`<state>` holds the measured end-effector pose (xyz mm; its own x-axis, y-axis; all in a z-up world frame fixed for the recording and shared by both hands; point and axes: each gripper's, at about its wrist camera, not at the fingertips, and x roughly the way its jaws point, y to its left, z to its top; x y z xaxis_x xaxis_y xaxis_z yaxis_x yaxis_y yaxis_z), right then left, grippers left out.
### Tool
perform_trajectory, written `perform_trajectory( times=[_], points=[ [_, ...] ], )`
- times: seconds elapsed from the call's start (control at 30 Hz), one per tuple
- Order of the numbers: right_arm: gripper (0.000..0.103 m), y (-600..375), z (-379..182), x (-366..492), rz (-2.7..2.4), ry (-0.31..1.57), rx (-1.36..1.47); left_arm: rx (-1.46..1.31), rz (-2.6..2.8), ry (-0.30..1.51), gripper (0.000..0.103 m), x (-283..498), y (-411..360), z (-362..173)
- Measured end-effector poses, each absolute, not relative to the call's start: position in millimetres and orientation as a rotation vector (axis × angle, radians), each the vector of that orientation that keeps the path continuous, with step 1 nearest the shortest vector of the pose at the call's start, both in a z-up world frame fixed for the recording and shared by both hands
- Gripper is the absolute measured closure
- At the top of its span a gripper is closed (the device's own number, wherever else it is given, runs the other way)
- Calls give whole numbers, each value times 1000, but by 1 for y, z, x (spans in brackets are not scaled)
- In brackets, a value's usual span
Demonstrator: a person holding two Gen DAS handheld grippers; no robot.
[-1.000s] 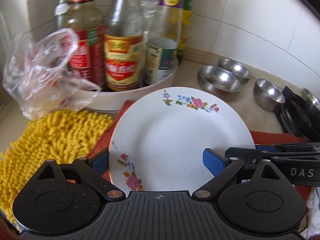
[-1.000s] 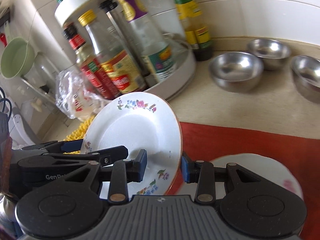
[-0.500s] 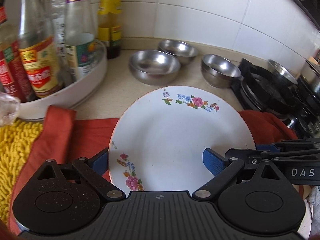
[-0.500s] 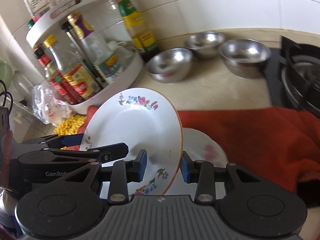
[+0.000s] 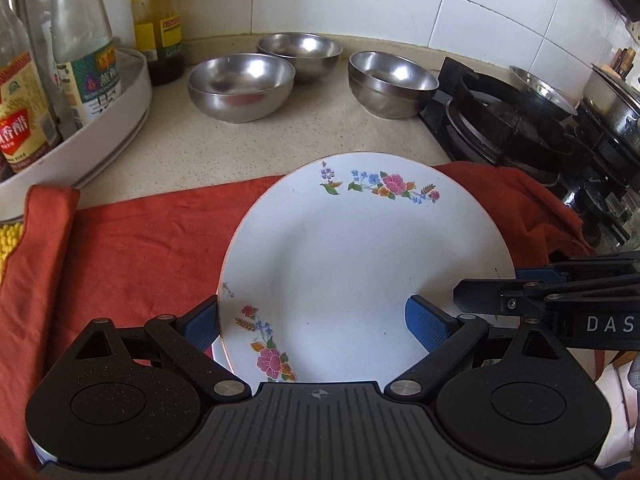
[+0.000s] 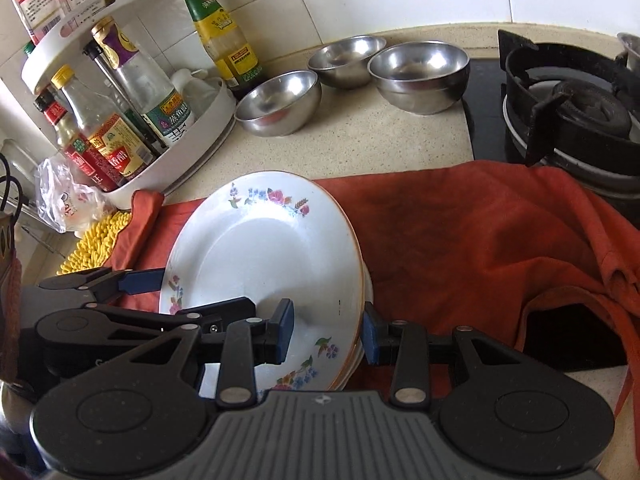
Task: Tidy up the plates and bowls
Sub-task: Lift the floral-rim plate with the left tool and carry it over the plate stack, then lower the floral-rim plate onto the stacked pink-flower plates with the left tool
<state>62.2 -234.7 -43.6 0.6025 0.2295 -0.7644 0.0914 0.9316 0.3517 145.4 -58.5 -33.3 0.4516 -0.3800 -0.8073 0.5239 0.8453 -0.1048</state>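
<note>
A white plate with flower prints (image 5: pixel 360 260) (image 6: pixel 260 260) is held at its near rim by both grippers. My left gripper (image 5: pixel 314 328) is shut on it, one blue pad under the left edge and the other on the plate's face. My right gripper (image 6: pixel 326 334) pinches the right rim between its blue pads. The plate tilts a little, just over a second white plate (image 6: pixel 366 284) that lies on the red cloth (image 6: pixel 460 240). Whether the two plates touch I cannot tell. Three steel bowls (image 5: pixel 240 84) (image 5: pixel 300 52) (image 5: pixel 390 80) stand apart on the counter by the tiled wall.
A white rack of sauce bottles (image 6: pixel 192 136) stands at the back left, with a plastic bag (image 6: pixel 68 204) and a yellow mop cloth (image 6: pixel 96 240) beside it. A black gas stove (image 5: pixel 500 120) with a steel pot (image 5: pixel 608 92) borders the cloth on the right.
Both grippers have carried the plate to the right, away from the bottles and yellow cloth, and lower, over the second plate on the red cloth. Both grips are unchanged.
</note>
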Motion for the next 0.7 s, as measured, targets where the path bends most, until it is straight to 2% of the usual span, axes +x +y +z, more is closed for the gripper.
perform_trajectory(
  times=[0.7],
  points=[
    [68, -243, -51, 64, 141, 962, 326, 175, -522, 956, 6, 138, -68, -34]
  ],
)
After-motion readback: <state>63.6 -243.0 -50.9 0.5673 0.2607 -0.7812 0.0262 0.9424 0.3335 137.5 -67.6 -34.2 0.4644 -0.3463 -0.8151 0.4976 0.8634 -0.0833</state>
